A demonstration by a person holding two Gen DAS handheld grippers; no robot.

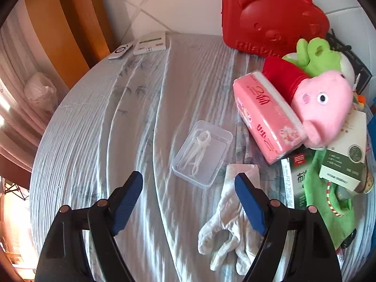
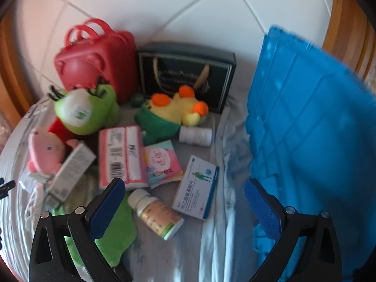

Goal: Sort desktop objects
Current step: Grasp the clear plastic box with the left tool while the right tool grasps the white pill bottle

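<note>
My left gripper [image 1: 188, 183] is open and empty above the striped cloth, just short of a clear plastic box [image 1: 203, 154] with white floss picks. A white glove [image 1: 230, 223] lies under its right finger. A pink tissue pack [image 1: 265, 117], a pink pig plush [image 1: 326, 105] and a green frog plush [image 1: 317, 56] lie to the right. My right gripper [image 2: 185, 188] is open and empty over a pill bottle [image 2: 156, 213] and a white and blue medicine box [image 2: 196, 186]. The blue crate [image 2: 312, 127] stands at its right.
A red plastic case [image 1: 270, 16] stands at the back by the tiled wall. A remote [image 1: 121, 51] and a white box [image 1: 151, 43] lie at the far left. A black gift bag [image 2: 185, 75], a yellow duck plush [image 2: 181, 110] and a white bottle [image 2: 195, 136] sit behind the medicines.
</note>
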